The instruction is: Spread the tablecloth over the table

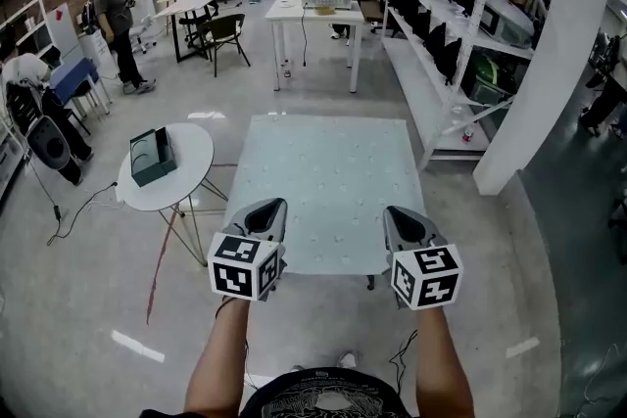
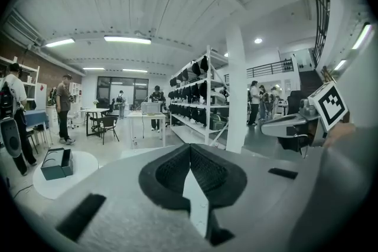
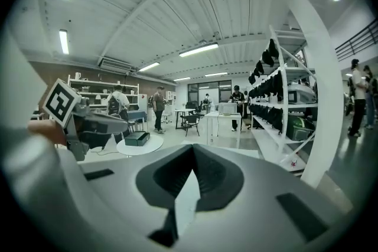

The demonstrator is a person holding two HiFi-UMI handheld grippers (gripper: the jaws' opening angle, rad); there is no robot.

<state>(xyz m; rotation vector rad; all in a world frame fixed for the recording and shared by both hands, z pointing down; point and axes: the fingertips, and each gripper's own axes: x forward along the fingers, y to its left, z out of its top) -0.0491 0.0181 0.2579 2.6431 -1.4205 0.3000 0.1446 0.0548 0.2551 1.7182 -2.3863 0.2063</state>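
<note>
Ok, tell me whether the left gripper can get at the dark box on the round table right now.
Probably not at once: the left gripper is shut on the tablecloth. The box sits off to its left, nothing between.

Tablecloth (image 1: 328,191): thin, smooth, matt

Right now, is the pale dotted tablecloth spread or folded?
Spread: the pale dotted tablecloth lies as one flat rectangular sheet, no folds showing; the left gripper and right gripper pinch its near edge.
</note>
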